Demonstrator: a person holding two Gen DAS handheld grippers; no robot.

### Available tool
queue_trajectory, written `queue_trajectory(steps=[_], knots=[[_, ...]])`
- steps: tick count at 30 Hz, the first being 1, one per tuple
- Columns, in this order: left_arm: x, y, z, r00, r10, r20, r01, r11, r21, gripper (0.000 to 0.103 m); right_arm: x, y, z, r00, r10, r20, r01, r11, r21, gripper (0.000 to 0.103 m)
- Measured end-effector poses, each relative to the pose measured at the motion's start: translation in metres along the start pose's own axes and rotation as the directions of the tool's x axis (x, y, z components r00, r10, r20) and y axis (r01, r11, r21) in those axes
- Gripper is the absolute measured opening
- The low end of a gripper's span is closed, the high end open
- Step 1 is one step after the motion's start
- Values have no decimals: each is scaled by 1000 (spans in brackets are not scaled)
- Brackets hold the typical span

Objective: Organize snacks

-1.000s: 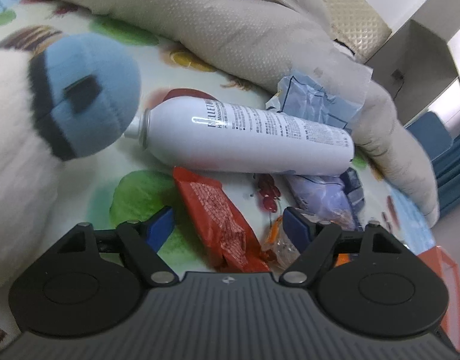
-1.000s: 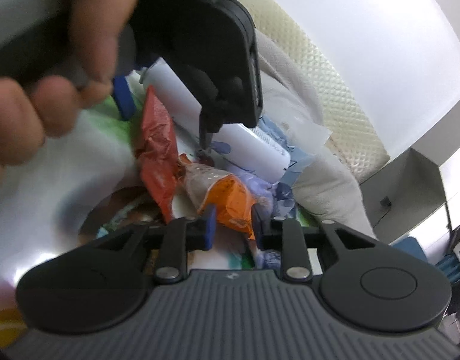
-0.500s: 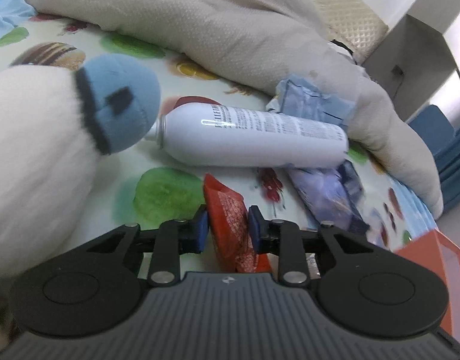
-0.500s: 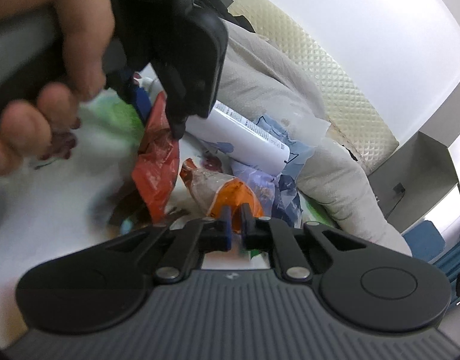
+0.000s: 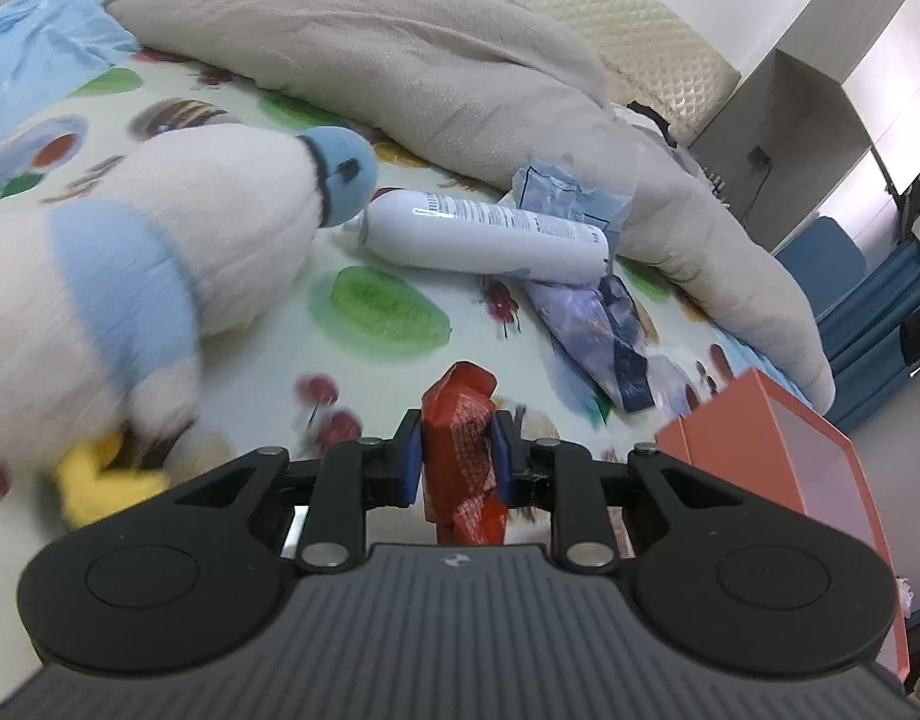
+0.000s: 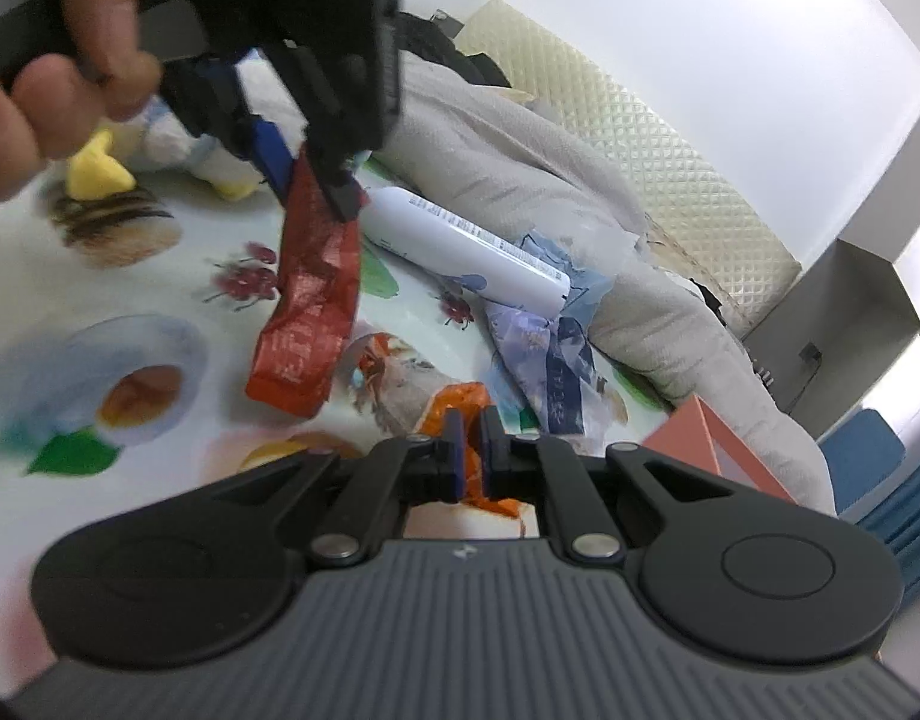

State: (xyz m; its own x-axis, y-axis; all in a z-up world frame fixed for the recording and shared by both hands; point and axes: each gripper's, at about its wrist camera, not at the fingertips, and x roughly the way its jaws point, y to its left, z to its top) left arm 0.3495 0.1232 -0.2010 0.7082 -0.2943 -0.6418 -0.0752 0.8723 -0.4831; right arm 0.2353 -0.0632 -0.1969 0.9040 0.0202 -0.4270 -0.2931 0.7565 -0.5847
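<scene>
The red snack packet [image 6: 306,294] hung limp and light above the bed [image 5: 381,312], pinched near one end by the left tongs [image 5: 456,450], which had just closed. The right tongs [image 6: 467,450], fully closed, gripped a crinkly orange packet [image 6: 460,405] by its edge.

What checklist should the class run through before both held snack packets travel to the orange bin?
1. Left gripper pinches the red packet: ok.
2. Red packet hangs clear of the bedsheet: ok.
3. Right gripper shut on the orange packet: ok.
4. Orange packet lifted clear: cannot tell.
5. Orange bin free of clutter: cannot tell, inside mostly hidden.
6. Purple packet not snagged by either gripper: ok.
</scene>
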Motion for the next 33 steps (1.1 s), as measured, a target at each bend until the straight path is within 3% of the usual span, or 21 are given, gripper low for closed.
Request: queue_trajectory(steps=[9, 16, 22, 29, 33], knots=[[-95, 14, -46, 998, -36, 59, 40, 997, -61, 24, -71, 2, -16, 999, 35, -4, -34, 997, 66, 4], [-154, 22, -81, 997, -76, 21, 78, 990, -114, 24, -108, 15, -27, 992, 121, -19, -120, 990, 71, 4], [-175, 30, -115, 982, -168, -87, 146, 966, -213, 24, -143, 18, -34, 977, 208, -39, -205, 976, 76, 4], [-181, 29, -146, 981, -118, -155, 86, 976, -201, 24, -170, 19, -49, 958, 275, -75, -272, 961, 50, 4], [-174, 25, -148, 985, -90, -146, 64, 983, -169, 24, -169, 18, -54, 948, 299, -108, -289, 952, 101, 4]])
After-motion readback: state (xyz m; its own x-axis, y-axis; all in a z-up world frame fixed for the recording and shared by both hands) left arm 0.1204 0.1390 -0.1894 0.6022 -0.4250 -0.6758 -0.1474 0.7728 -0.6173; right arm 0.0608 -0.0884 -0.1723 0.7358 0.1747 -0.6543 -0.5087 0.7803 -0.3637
